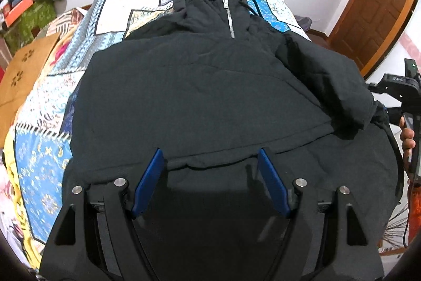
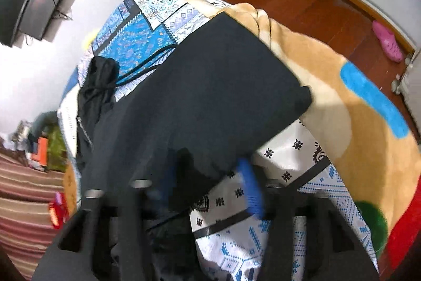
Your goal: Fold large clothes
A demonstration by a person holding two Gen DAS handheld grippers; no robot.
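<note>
Black hoodie (image 1: 200, 86) across patterned bedspread (image 1: 110, 17).

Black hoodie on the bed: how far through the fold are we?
Early. Done: the black hoodie lies spread on the patterned bedspread, zipper up, one sleeve folded inward. In hand: the left gripper hangs open over the hem; the right gripper looks open around the fabric edge, though blurred. Left: the remaining folds.
</note>
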